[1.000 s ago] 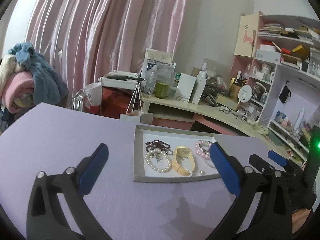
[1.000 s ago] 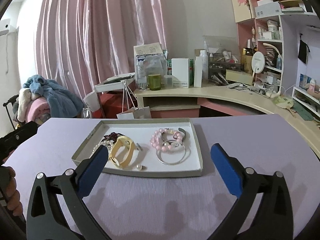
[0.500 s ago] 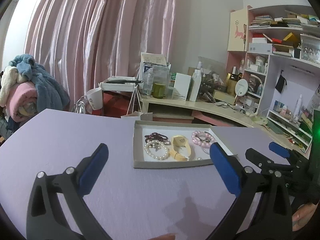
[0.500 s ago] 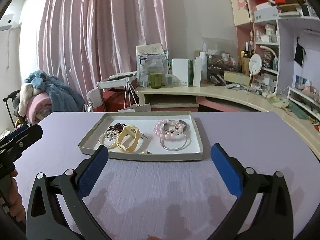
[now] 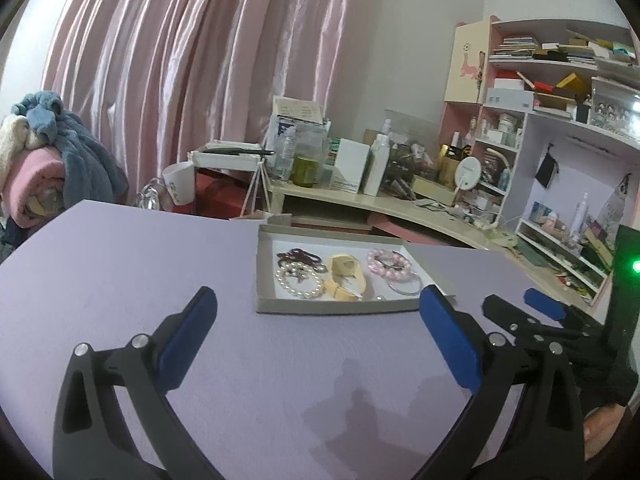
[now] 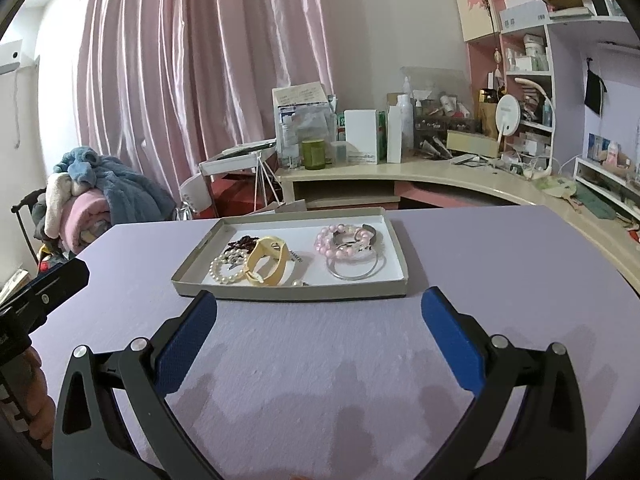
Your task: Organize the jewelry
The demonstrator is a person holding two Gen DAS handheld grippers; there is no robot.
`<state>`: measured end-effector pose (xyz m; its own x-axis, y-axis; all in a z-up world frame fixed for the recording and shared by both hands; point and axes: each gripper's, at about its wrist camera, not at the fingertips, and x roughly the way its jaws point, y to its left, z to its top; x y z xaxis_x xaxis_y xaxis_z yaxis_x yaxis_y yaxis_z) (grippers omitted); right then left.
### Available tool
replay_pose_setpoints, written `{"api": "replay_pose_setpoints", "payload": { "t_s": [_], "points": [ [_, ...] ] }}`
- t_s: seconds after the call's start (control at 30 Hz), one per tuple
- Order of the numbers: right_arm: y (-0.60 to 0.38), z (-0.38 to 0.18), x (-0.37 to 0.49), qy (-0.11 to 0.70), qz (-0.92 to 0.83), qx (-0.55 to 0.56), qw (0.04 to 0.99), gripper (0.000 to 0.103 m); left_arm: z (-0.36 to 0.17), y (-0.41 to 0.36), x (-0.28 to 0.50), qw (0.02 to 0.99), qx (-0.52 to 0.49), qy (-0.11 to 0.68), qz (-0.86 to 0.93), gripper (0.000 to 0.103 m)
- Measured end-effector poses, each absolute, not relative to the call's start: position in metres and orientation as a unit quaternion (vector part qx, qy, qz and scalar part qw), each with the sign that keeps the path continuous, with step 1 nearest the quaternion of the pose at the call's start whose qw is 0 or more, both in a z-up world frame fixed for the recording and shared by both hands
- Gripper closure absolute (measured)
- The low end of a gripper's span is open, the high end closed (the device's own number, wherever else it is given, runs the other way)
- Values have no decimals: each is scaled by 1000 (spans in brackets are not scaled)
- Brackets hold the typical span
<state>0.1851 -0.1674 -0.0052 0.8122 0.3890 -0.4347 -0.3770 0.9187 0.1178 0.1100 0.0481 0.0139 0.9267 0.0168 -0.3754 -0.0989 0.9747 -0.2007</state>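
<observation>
shallow grey tray (image 6: 288, 293) sits on the lilac table (image 6: 480, 264), toward its far edge, ahead of both grippers. inside, left group: dark red bead string (image 6: 242, 243), white pearl bracelet (image 6: 224, 270), yellow band (image 6: 268, 266), all overlapping, so where one ends is hard to say. right group: pink bead bracelet (image 6: 340, 242) lying over a plain silver bangle (image 6: 356, 270). a small pearl piece (image 6: 298, 283) near the tray's front wall is too small to identify. the tray's near wall hides the front strip of its floor.

left gripper (image 5: 316, 332) hovers low over bare table, jaws spread wide, nothing between them; its right finger (image 5: 448, 336) covers the tray's near right corner in the left view. right gripper (image 6: 318, 330) likewise spread and empty, just short of the tray.

beyond the table: pink curtain (image 6: 200, 60), cluttered desk (image 6: 420, 168), shelves (image 5: 560, 112), a pile of blankets (image 6: 88, 196). part of a hand (image 5: 600, 432) shows at the frame edge, mostly cut off.
</observation>
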Motion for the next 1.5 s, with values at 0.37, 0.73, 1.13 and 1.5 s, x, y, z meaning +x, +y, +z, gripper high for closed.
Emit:
{"api": "replay_pose_setpoints", "payload": {
  "t_s": [0.37, 0.73, 1.13, 1.5],
  "points": [
    [-168, -11, 186, 246, 215, 30, 944, 1, 10, 46, 110, 974, -113, 198, 11, 2],
    [-165, -7, 183, 245, 223, 32, 943, 1, 12, 43, 111, 975, -112, 194, 4, 2],
    [-164, -9, 184, 248, 224, 33, 942, 1, 10, 41, 113, 974, -114, 196, 6, 2],
    [-164, -11, 188, 252, 224, 35, 941, 1, 8, 44, 119, 972, -117, 202, 2, 2]
  ]
}}
